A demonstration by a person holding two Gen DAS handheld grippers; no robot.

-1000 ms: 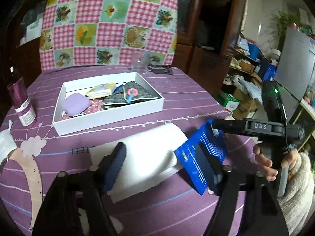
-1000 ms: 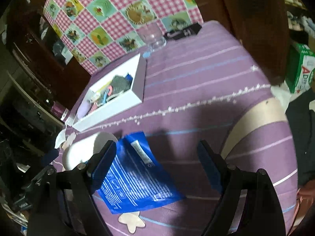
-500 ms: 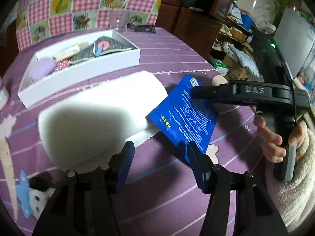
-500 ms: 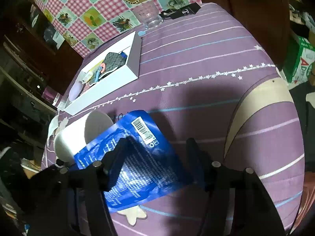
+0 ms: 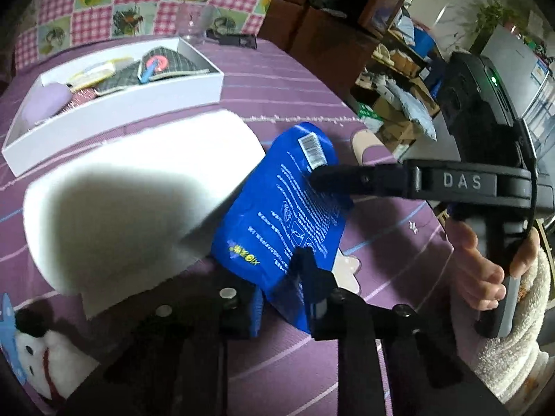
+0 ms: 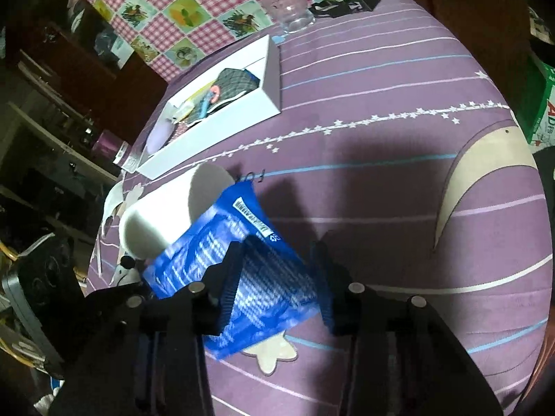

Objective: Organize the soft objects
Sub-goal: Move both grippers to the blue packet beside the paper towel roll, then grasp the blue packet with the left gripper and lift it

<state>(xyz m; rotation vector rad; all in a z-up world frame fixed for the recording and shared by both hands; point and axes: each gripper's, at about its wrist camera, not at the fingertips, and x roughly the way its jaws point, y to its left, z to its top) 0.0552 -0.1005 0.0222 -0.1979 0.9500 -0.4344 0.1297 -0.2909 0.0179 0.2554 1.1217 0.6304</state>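
We have the blue pouch (image 5: pixel 284 208) lifted just above the purple tabletop (image 6: pixel 381 121), beside the white roll (image 5: pixel 138 190), both our left hand-held gripper (image 5: pixel 281 291) and right hand-held gripper (image 6: pixel 277 277) pinching its edges, and we judge it light, limp and slippery.

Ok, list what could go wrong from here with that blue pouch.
1. Both the left hand-held gripper and the right hand-held gripper pinch the blue pouch; pulling apart could tear it or make it slip out.
2. The pouch leans on the white foam roll, so lifting may nudge the roll.
3. The white box already looks crowded.
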